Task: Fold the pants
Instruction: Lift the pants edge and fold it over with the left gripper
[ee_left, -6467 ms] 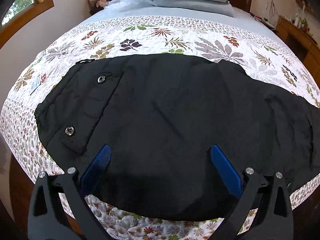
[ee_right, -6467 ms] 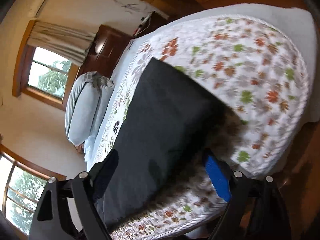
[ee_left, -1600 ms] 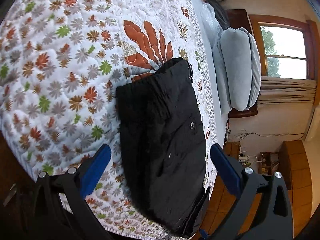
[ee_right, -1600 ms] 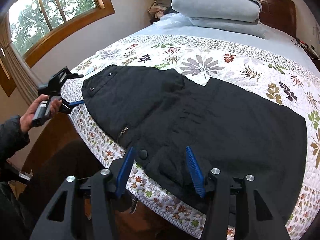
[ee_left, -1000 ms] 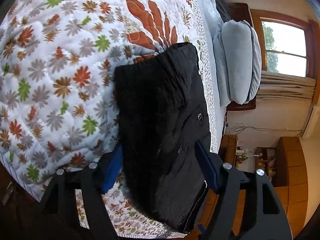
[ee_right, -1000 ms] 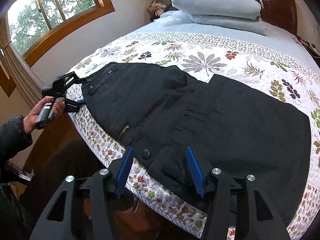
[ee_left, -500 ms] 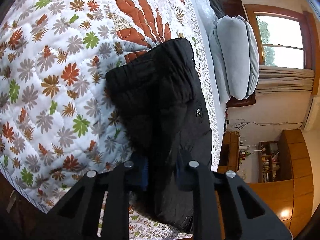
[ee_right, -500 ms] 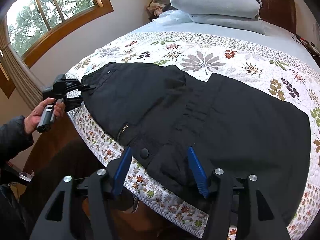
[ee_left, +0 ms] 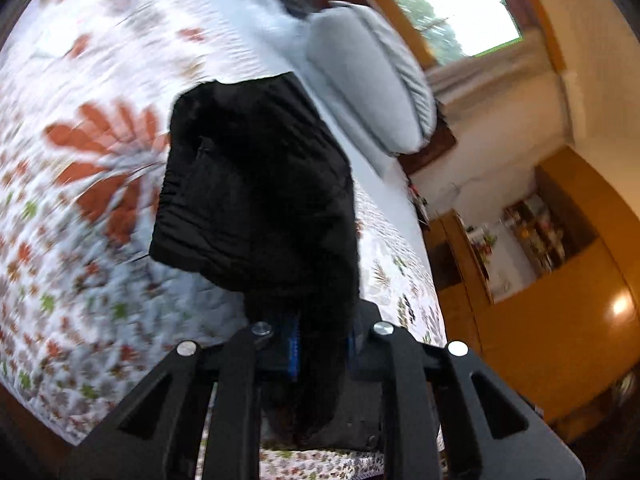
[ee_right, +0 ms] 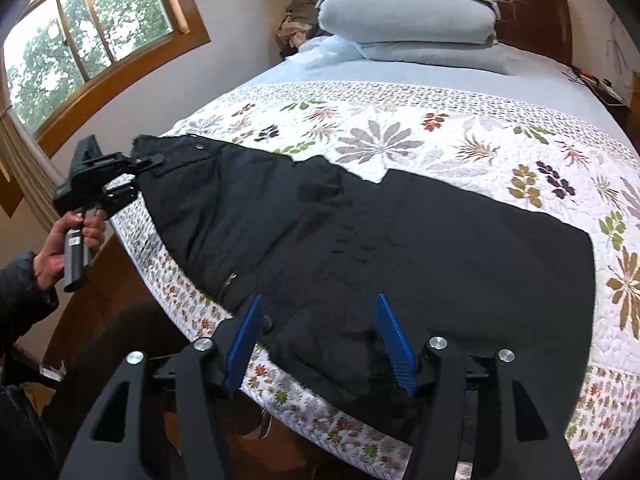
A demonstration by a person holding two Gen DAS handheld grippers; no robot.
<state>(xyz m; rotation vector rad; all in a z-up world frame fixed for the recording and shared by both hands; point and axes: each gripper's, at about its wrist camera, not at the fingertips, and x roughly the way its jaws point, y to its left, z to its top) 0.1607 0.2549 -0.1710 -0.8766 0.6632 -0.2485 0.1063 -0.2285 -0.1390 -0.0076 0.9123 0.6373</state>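
Black pants point(ee_right: 360, 236) lie folded lengthwise across the near edge of the bed. My left gripper point(ee_left: 320, 344) is shut on the waistband end of the pants point(ee_left: 256, 200) and lifts it off the quilt; it also shows in the right wrist view point(ee_right: 140, 172) at the far left. My right gripper point(ee_right: 320, 328) is open, its blue fingers point(ee_right: 394, 336) straddling the near edge of the pants by the zipper point(ee_right: 228, 280), not closed on the cloth.
The floral quilt point(ee_right: 440, 136) covers the bed. Grey pillows point(ee_right: 408, 12) are stacked at the headboard. A window point(ee_right: 80, 48) is on the left wall. Wooden furniture point(ee_left: 540, 280) stands beside the bed. The wooden bed frame point(ee_right: 100, 300) runs below the near edge.
My left gripper closed on the waistband end and has lifted it up off the quilt. My right gripper stayed open over the near edge of the pants.
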